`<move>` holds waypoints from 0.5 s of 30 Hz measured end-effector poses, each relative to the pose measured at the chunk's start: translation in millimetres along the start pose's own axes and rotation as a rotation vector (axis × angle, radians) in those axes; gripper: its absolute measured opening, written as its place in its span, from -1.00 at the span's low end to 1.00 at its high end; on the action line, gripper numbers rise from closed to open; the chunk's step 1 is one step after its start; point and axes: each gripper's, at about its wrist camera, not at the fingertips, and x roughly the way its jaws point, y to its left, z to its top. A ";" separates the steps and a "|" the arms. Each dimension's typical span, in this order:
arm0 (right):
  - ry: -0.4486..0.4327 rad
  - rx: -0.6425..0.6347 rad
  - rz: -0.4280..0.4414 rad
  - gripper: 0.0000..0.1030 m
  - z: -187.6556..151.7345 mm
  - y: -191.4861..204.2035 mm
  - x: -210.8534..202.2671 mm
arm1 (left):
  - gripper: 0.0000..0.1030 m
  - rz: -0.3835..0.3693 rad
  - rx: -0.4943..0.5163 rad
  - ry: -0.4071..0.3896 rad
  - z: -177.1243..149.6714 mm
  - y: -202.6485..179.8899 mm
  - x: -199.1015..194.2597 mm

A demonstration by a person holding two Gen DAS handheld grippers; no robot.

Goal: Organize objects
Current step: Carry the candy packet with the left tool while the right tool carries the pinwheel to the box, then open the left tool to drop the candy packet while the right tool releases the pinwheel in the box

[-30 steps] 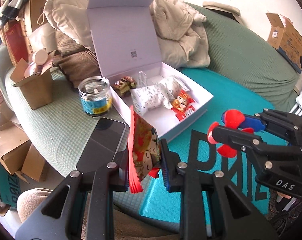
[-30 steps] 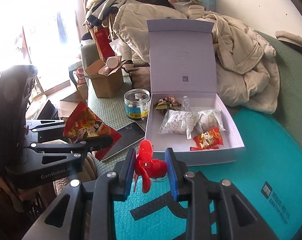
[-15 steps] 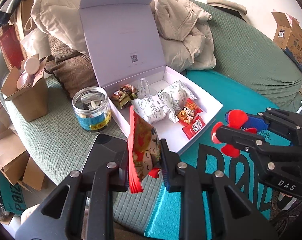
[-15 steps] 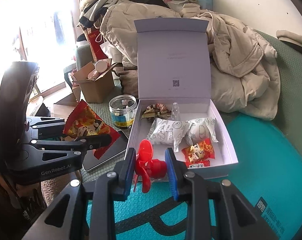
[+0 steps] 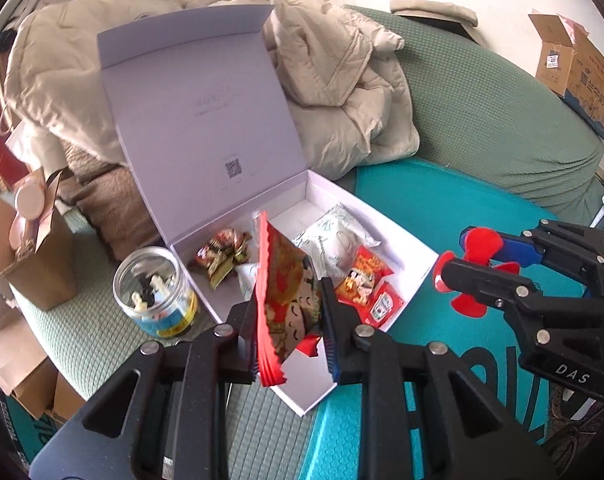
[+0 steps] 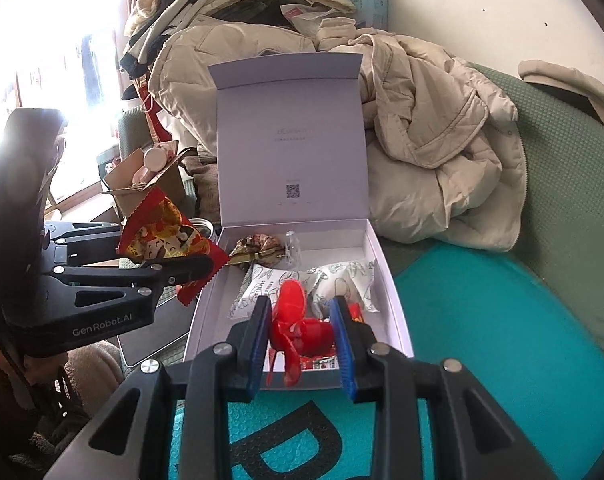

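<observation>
A white gift box [image 5: 414,248] [image 6: 386,264] stands open on the sofa, lid upright. Inside lie white pouches [image 5: 342,236] [image 6: 262,288], a brown candy wrapper [image 5: 220,258] [image 6: 258,248] and small red sachets [image 5: 362,280]. My left gripper [image 5: 290,320] [image 6: 206,268] is shut on a red snack packet [image 5: 286,292] [image 6: 162,232] over the box's near left corner. My right gripper [image 6: 302,332] [image 5: 466,264] is shut on a red toy propeller [image 6: 298,328] [image 5: 478,240] above the box's front edge.
A glass jar [image 5: 158,296] stands left of the box, next to a brown carton [image 5: 30,264] [image 6: 142,184]. A beige jacket [image 5: 342,80] [image 6: 434,128] is piled behind. A teal mat [image 5: 442,200] [image 6: 502,340] covers the green sofa [image 5: 502,120]. A dark phone [image 6: 150,344] lies by the box.
Both grippers have moved forward toward the box with their loads. The snack packet now hangs over the box's corner and the propeller over its front edge.
</observation>
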 end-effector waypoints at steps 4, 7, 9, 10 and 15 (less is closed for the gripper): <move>-0.005 -0.012 -0.016 -0.41 10.9 -8.4 3.9 | -0.56 -0.015 0.027 -0.004 12.0 -5.5 7.7; -0.010 -0.023 -0.015 -0.41 18.2 -10.7 8.9 | -0.56 -0.012 0.037 -0.007 19.6 -6.5 13.8; -0.009 -0.023 -0.005 -0.41 21.6 -11.5 14.1 | -0.56 -0.015 0.034 -0.010 24.8 -4.3 20.2; -0.007 -0.023 -0.003 -0.41 22.6 -11.9 17.2 | -0.56 -0.011 0.031 -0.010 25.9 -3.0 23.1; 0.011 -0.022 -0.001 -0.41 20.9 -13.6 40.2 | -0.56 -0.007 0.009 0.014 23.5 4.6 48.9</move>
